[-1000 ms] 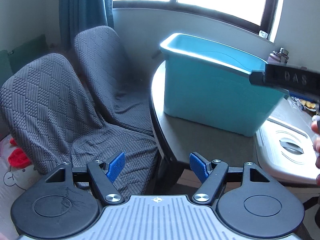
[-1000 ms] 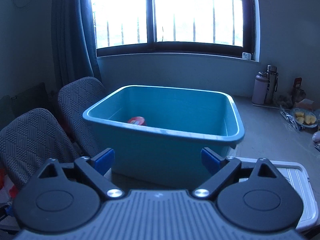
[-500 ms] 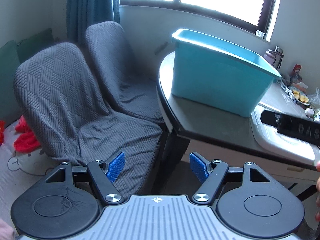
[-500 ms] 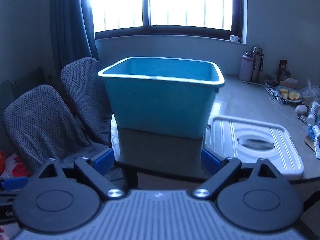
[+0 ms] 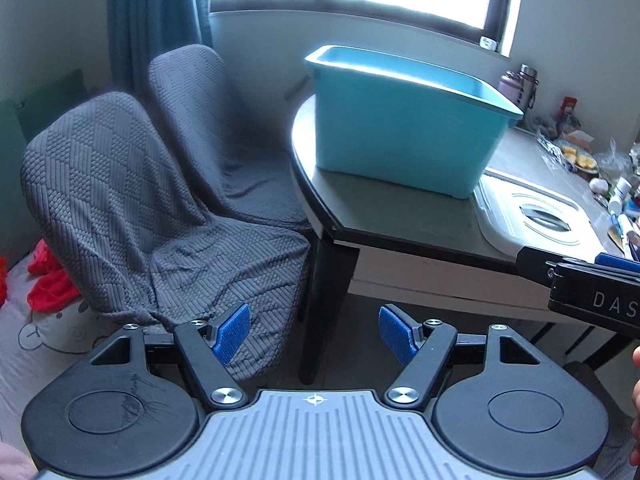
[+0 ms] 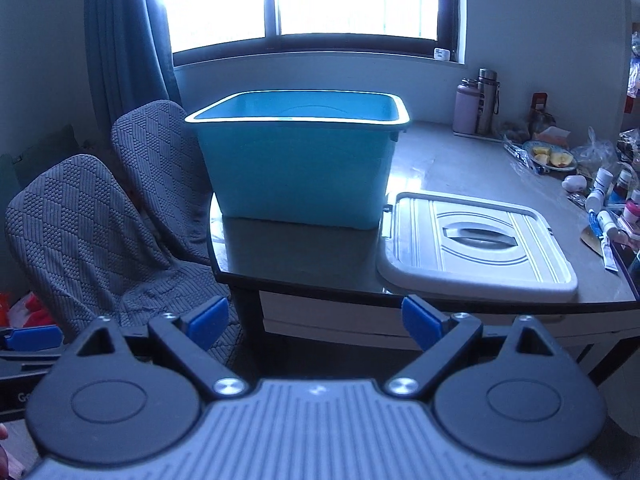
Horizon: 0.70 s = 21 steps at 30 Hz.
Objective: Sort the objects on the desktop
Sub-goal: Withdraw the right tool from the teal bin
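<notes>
Both grippers had been drawn back from the table [image 6: 304, 256] since the earlier frames, the left gripper [image 5: 314, 334] and right gripper [image 6: 314, 318] each held with jaws wide apart and nothing between them. One blue bin [image 6: 298, 164] was observed on the table's left end, one white lid [image 6: 476, 242] just beside it. Two covered chairs [image 5: 132, 200] and two flasks [image 6: 478, 100] were counted; small bottles and tubes [image 6: 608, 204] lay at the far right.

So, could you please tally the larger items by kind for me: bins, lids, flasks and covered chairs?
Teal bin: 1
White lid: 1
Flasks: 2, one pink, one steel
Grey-covered chairs: 2, near and far
Total: 6
</notes>
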Available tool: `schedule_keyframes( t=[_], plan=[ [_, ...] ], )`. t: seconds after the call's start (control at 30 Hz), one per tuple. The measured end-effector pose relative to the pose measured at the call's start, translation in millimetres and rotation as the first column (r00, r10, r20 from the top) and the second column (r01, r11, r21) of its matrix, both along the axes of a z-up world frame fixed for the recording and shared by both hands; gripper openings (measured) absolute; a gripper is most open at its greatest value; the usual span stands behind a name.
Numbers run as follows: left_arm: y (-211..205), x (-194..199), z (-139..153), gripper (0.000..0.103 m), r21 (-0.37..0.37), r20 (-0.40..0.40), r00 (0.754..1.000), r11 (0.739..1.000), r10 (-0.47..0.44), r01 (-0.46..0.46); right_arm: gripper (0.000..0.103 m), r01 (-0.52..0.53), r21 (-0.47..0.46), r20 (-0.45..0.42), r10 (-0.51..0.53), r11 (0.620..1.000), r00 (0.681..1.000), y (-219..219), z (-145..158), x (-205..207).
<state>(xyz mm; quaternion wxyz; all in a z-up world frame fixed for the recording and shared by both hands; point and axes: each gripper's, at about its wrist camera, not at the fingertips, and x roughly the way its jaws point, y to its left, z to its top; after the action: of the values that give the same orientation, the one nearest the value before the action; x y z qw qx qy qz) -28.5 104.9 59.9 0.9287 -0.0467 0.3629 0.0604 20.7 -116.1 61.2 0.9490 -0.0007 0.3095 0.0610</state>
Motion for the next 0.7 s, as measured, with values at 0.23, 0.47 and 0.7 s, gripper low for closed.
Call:
schedule_keyframes(
  t=[0.23,0.47,0.7],
  plan=[
    [-27.9,15.5,0.3,0.074,0.014,-0.007,0.998,0.998,-0.055,0.055,0.094,0.050,0.001,-0.020,-0.050,0.999,0.999,-29.2,-6.3,2.8],
    [-68.8,42.9,-3.6,0.074,0.014,-0.019,0.994,0.994,-0.107,0.107,0.094,0.099,0.003,-0.033,-0.099,0.995,0.995,-69.1,-12.4,14.0],
    [-116.0,76.4,-4.4,0.074,0.017,-0.024,0.988,0.988,-0.150,0.151,0.094,0.128,0.008,-0.043,-0.127,0.992,0.991,-113.1,-13.1,32.5]
  ],
)
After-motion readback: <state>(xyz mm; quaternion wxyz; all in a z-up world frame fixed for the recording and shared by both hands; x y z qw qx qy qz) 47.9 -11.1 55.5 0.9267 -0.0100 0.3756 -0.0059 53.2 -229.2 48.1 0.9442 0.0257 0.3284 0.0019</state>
